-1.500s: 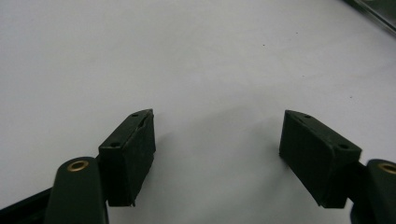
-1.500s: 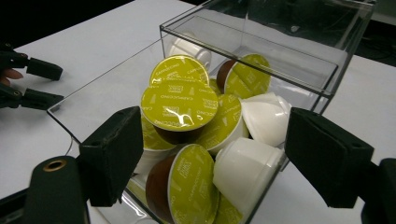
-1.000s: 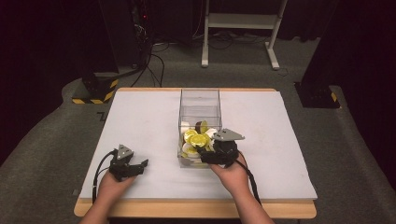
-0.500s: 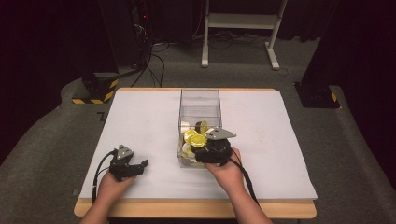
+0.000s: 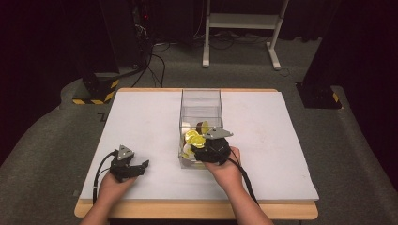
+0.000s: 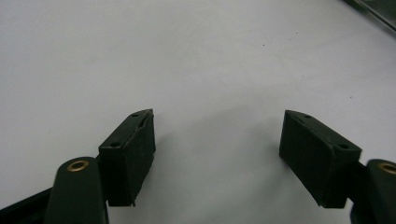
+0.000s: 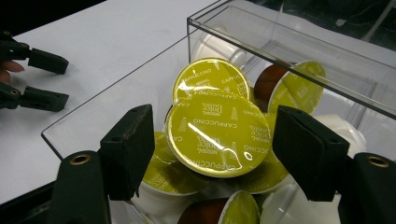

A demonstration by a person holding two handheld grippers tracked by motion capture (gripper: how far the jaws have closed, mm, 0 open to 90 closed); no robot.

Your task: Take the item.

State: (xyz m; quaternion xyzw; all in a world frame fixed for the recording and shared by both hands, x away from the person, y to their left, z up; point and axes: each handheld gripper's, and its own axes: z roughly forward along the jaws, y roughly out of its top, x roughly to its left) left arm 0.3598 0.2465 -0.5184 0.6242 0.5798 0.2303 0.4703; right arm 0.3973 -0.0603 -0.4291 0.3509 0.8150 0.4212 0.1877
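White table (image 5: 141, 122) — long clear box (image 5: 201, 112) runs away from person, capsules (image 7: 217, 135) foil-up.

The right gripper view gives the only lettering that reads clearly. The top capsule (image 7: 217, 135), a yellow-green foil lid lying between the jaws, carries "CAPPUCCINO" printed again and again in curved rows, with smaller brand lines between them that appear to say "NESCAFÉ Dolce Gusto". The second capsule (image 7: 210, 79) just behind it, partly covered, shows the same "CAPPUCCINO" rows along its rim. A tilted capsule (image 7: 299, 91) farther back bears print too small to read. On the floor mat (image 5: 101, 116) in the high view, beside the bench's far left corner, sits a dark mark resembling a "Z".
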